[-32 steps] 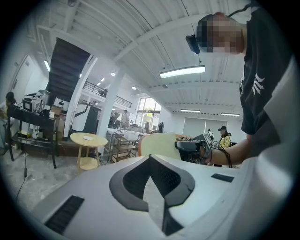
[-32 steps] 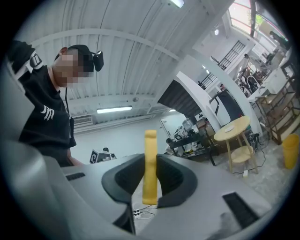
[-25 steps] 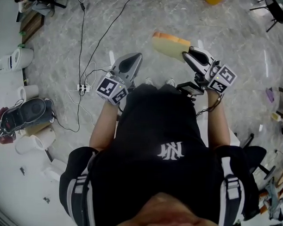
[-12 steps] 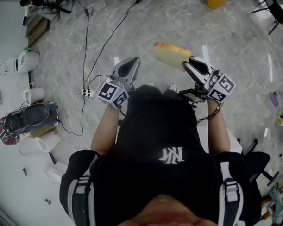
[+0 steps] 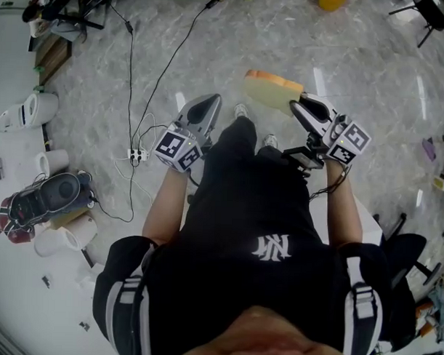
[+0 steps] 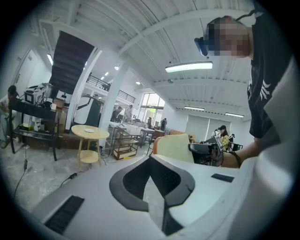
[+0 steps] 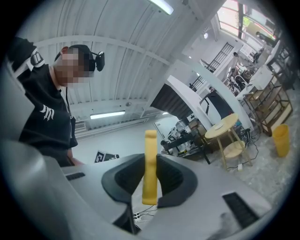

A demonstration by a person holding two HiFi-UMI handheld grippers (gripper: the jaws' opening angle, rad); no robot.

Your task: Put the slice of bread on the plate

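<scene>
In the head view my right gripper (image 5: 295,104) is shut on one end of the slice of bread (image 5: 271,89), a pale slice with a tan crust held over the floor at chest height. The right gripper view shows the slice (image 7: 150,161) edge-on, upright and pinched between the two jaws. My left gripper (image 5: 211,100) is level beside it on the left, its jaws together with nothing in them. From the left gripper view the bread (image 6: 174,147) shows ahead on the right. A small white plate (image 6: 89,130) lies on a round yellow table (image 6: 83,135) far off.
Cables and a power strip (image 5: 136,155) run over the marble floor ahead. A bag, cups and rolls (image 5: 53,192) sit at the left. A yellow bin (image 7: 281,138) stands near the round table (image 7: 226,125). The person's shoe (image 5: 241,110) is between the grippers.
One leg has stepped forward between the grippers. The left gripper has shifted slightly. The right gripper has kept its hold on the bread and stayed about where it was.
</scene>
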